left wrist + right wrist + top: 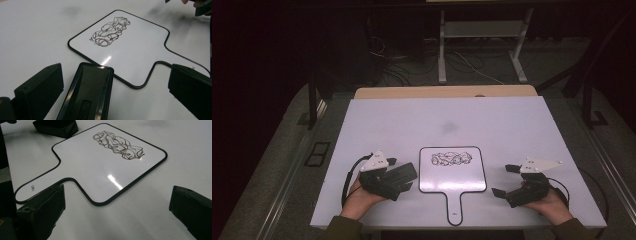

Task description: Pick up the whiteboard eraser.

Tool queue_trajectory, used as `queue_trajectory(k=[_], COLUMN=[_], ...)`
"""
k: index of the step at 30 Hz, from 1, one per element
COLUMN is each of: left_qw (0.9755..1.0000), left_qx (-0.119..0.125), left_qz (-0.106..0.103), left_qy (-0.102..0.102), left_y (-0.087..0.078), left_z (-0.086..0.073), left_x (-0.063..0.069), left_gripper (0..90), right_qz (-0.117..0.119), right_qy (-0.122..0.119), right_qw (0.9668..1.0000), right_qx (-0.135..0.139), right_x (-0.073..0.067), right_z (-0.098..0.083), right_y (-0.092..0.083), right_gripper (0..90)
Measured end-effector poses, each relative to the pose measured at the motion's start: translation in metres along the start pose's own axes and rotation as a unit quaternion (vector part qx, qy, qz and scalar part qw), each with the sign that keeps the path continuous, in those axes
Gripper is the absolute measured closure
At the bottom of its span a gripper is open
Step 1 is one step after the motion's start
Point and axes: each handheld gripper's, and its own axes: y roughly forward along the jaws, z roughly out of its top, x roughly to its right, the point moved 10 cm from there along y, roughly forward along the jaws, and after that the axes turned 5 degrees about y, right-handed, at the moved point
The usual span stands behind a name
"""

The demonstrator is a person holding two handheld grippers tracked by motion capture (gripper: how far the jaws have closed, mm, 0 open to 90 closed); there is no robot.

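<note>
Paddle whiteboard (452,170) with scribble (452,159) — flat on table (512,125), near front edge, midway between your hands. Thin, stiff, light, glossy; likely slides.

Black eraser (86,93) — between jaws of left claw (404,180), jaws wide, pads apart from it. Pinch its long sides.

Right claw (506,181) wide open, empty.

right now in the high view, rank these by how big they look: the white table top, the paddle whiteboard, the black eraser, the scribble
1. white table top
2. paddle whiteboard
3. black eraser and scribble: they look about alike, and the left gripper hides part of the eraser, so no ranking.
</note>
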Motion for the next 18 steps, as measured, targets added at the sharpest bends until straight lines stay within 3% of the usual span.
queue_trajectory(k=[18], left_qw=[1.0000], left_qx=[0.005], left_qz=[0.002], left_qy=[0.003], left_y=[-0.0020], left_z=[0.0085], left_x=[-0.0059], left_gripper=[0.0], right_qz=[0.003], right_qy=[0.005], right_qw=[0.9999], right_qx=[0.015], right_x=[-0.0033], right_z=[0.0035], right_y=[-0.0019], right_gripper=[0.0])
